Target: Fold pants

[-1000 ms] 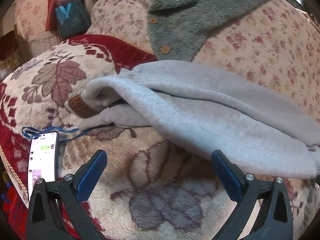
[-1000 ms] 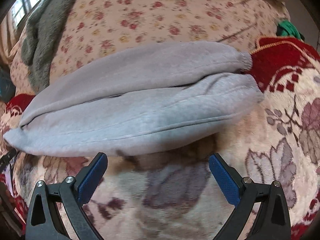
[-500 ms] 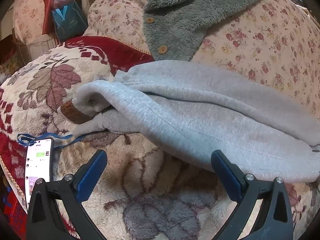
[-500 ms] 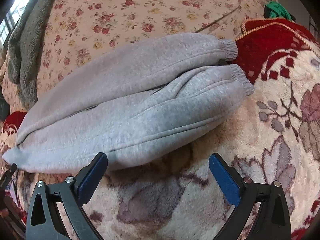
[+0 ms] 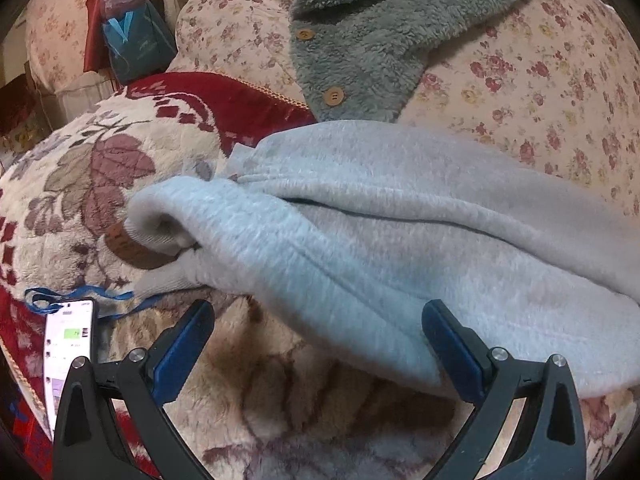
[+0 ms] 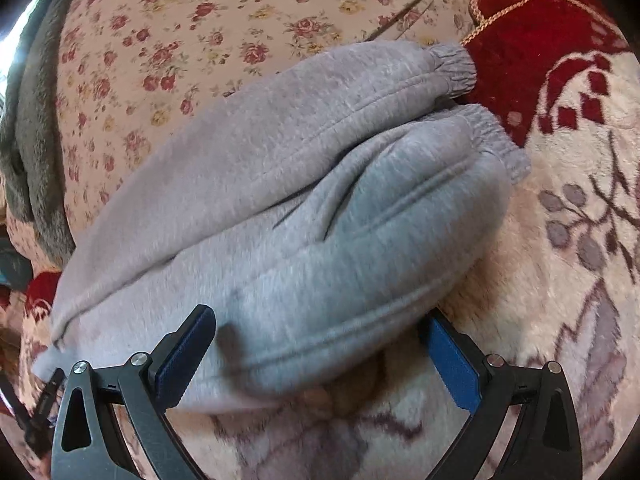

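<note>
Grey fleece pants lie lengthwise, legs stacked, on the floral blanket, closer to both cameras than a second ago. The left gripper and right gripper gape wide at the near edge. The pants' far end is cut off in each view.

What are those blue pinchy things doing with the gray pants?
A person is holding a pincher tool in each hand to fold the gray pants, which lie lengthwise, one leg on the other, on a flowery blanket. Both tools are wide open and holding nothing. The right gripper sits at the near edge of the legs, with the cuffs further on. The left gripper is near the waistband end, beside a phone.
</note>
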